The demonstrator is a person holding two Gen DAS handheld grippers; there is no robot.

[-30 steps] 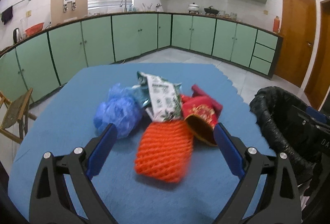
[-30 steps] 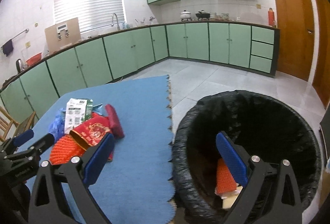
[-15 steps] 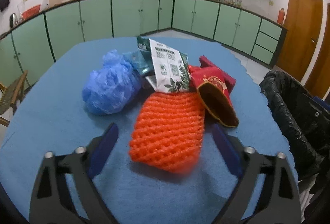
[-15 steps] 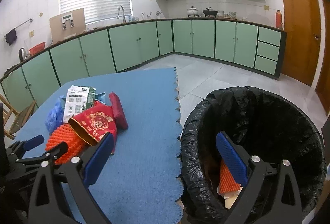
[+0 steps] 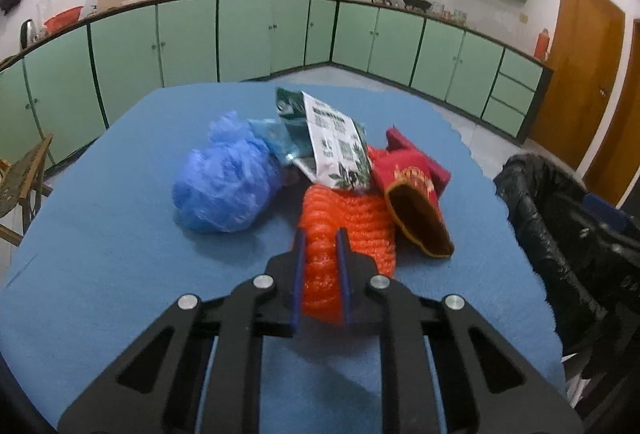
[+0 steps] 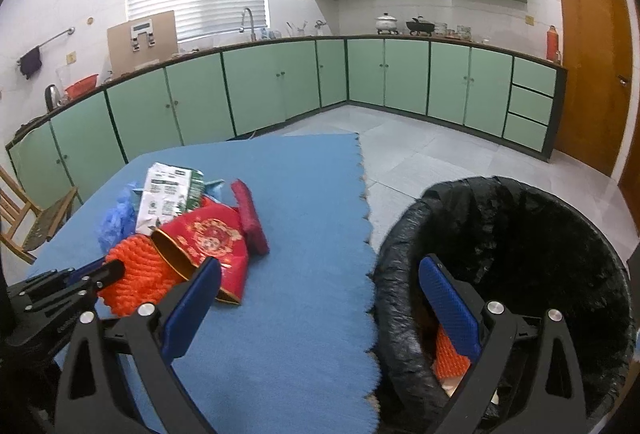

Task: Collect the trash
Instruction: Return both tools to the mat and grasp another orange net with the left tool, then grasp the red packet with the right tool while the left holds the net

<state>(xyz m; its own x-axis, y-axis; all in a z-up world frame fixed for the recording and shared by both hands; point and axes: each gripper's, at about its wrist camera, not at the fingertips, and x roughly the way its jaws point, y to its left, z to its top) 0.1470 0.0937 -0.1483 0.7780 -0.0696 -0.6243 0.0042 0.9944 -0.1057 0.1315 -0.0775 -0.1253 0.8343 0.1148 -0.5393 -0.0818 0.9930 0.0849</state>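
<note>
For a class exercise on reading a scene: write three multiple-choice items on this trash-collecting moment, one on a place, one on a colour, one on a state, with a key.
1. Where is the bin?
A. on the mat
B. on the floor beside the mat
C. on the counter

2. What colour is the mat?
A. blue
B. green
C. grey

3. What is the left gripper doing?
A. open
B. out of view
C. shut on the orange net

Key: 1 B, the bin stands past the mat's edge; 2 A, blue in both views; 3 C, fingers pinch the net.
</note>
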